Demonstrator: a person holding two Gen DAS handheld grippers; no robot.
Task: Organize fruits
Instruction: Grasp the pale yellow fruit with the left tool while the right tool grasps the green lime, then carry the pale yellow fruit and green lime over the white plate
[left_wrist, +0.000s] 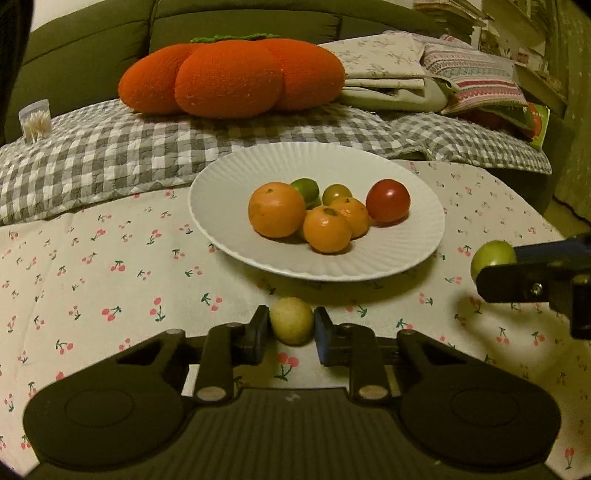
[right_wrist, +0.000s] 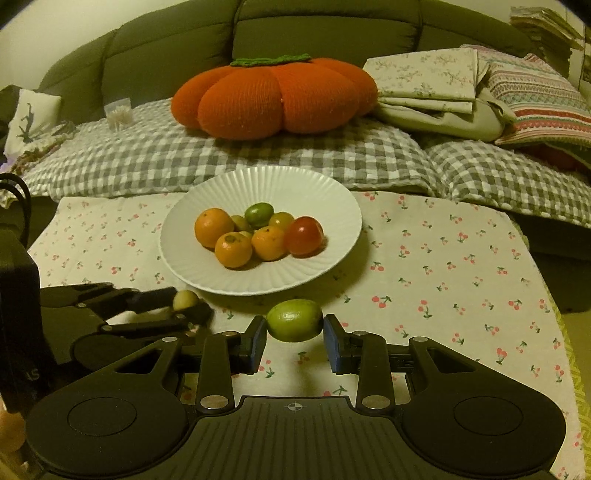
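Green fruit (right_wrist: 294, 320) is clamped in our right tongs (right_wrist: 294, 334), long axis crosswise; our left tongs (left_wrist: 291, 332) are clamped on the pale fruit (left_wrist: 291, 320). We judge the plate (right_wrist: 325, 273) lies just ahead of both, left slightly nearer.

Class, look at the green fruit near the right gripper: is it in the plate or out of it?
Out. The green fruit is gripped between the right gripper fingers, short of the white plate.

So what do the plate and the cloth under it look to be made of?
Plate: likely glazed white ceramic, judging by its fluted rim and soft sheen, though melamine is possible. Cloth: woven cotton-like fabric, matte, printed with small cherries and lying slightly rumpled.
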